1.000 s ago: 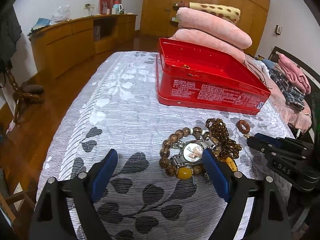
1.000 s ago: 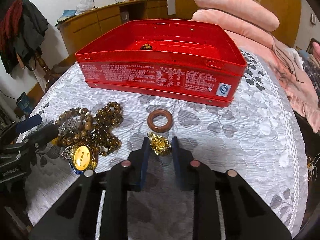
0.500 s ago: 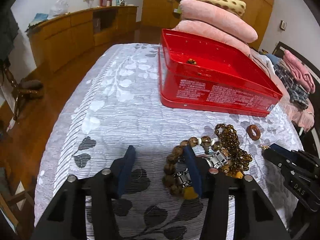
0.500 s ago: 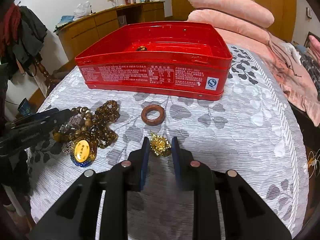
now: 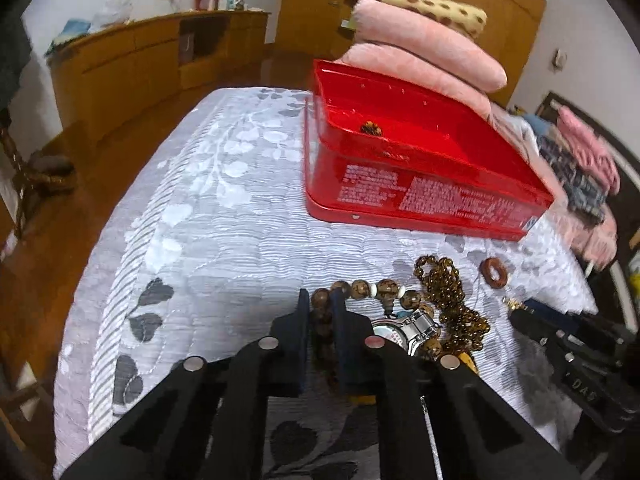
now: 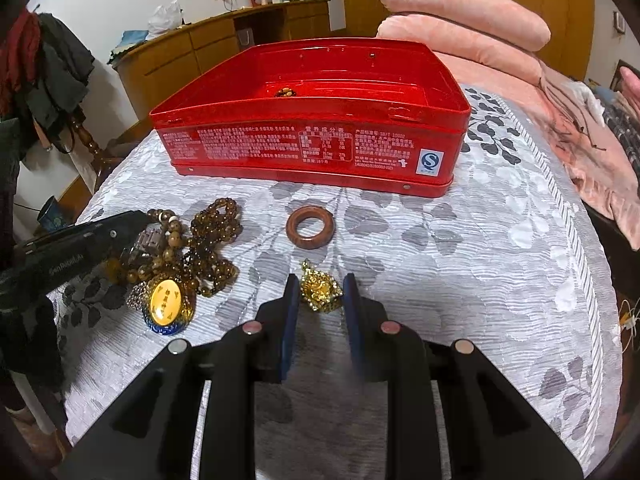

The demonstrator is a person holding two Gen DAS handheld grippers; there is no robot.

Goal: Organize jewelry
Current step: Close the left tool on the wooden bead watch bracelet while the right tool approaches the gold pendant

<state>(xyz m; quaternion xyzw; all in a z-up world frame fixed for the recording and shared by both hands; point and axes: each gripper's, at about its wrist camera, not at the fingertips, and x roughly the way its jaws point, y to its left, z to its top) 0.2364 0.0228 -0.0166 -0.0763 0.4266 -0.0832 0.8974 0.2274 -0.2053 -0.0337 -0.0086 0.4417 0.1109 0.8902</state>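
Left wrist view: left gripper (image 5: 320, 308) had its fingers clenched on the near side of the large-bead bracelet (image 5: 376, 289), beads pinched between the blue pads. Bracelet lay on the grey leaf-patterned bedspread (image 5: 208, 240), touching the silver watch (image 5: 408, 330) to its right. Small-bead amber strand (image 5: 448, 292) lay heaped just right of the watch. Wooden ring (image 5: 494, 273) sat apart, farther right. Red tin (image 5: 416, 184) stood open beyond the pile, one small beaded item (image 5: 371, 128) inside on its floor.

Right wrist view: left gripper (image 6: 132, 220) entered from the left edge, over the bead pile. Yellow oval pendant (image 6: 165, 303) lay at the near edge of that pile. Wooden ring (image 6: 310, 227) lay between the pile and the tin (image 6: 312, 148). Right gripper (image 6: 321, 294) had its fingers drawn in around the gold ornament (image 6: 320, 289), which lay on the bedspread (image 6: 460, 272) between the pads; pad contact could not be confirmed, a thin gap seemed visible on each side. Pink pillows (image 6: 460, 12) were stacked behind the tin.
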